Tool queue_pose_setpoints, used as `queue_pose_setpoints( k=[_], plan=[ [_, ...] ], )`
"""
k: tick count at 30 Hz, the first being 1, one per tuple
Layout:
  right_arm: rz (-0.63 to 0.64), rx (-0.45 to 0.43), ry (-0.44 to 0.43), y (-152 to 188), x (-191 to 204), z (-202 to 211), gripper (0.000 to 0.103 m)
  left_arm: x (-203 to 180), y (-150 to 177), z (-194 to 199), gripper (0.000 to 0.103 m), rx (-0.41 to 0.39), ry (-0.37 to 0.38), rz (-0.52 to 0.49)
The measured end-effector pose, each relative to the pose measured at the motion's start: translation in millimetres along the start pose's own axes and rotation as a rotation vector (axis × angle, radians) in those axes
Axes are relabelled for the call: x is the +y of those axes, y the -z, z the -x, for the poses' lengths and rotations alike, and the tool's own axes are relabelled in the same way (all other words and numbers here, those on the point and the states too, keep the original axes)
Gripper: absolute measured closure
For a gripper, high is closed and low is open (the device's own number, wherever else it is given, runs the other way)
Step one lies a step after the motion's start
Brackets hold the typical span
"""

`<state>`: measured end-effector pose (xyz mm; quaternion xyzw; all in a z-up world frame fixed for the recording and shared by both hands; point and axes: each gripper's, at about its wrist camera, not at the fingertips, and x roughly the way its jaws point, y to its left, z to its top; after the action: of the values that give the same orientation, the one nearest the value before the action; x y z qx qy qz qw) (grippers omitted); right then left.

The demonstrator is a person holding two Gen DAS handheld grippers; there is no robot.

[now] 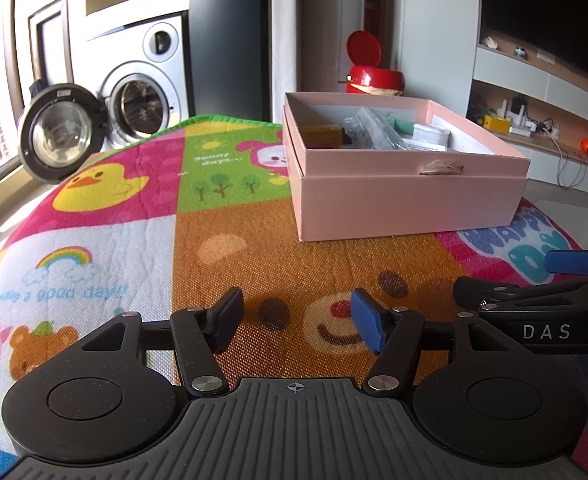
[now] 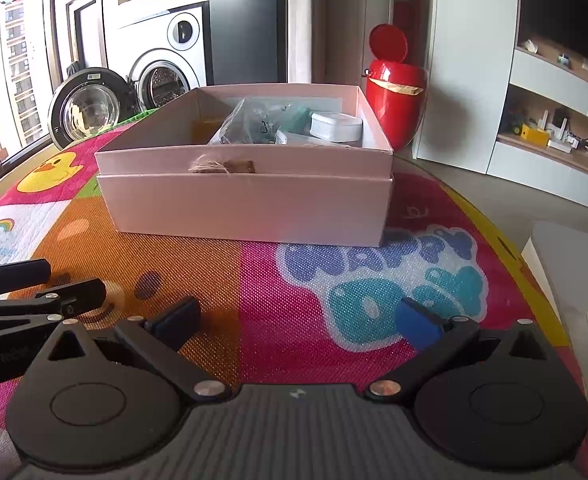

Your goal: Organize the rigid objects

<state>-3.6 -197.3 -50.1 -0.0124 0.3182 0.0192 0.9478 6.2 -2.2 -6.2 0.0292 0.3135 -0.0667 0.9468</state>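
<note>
Cardboard pink box (image 1: 405, 200) on woven mat (image 1: 254, 248); both claws (image 1: 299, 320) (image 2: 299, 322) released, empty.

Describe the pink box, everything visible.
The pink box looks like matte cardboard, open-topped and rectangular, apparently nested in a slightly wider tray of the same pink, perhaps its lid. A twine tuft hangs at a notch in the front wall. It sits flat on the play mat, holding a clear bag, a white round case and other items. Neither gripper touches it.

Cartoon play mat (image 1: 230, 240) (bright patchwork) bears pink box (image 1: 405, 200).
</note>
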Motion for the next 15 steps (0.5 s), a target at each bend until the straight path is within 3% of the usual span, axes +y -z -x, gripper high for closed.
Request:
queue_pose_setpoints(
  k=[15],
  plan=[
    [0.000,0.000,0.000,0.1,-1.3,0.0,0.000,-0.4,0.0,-0.2,0.037,0.000,0.006,0.008]
  ],
)
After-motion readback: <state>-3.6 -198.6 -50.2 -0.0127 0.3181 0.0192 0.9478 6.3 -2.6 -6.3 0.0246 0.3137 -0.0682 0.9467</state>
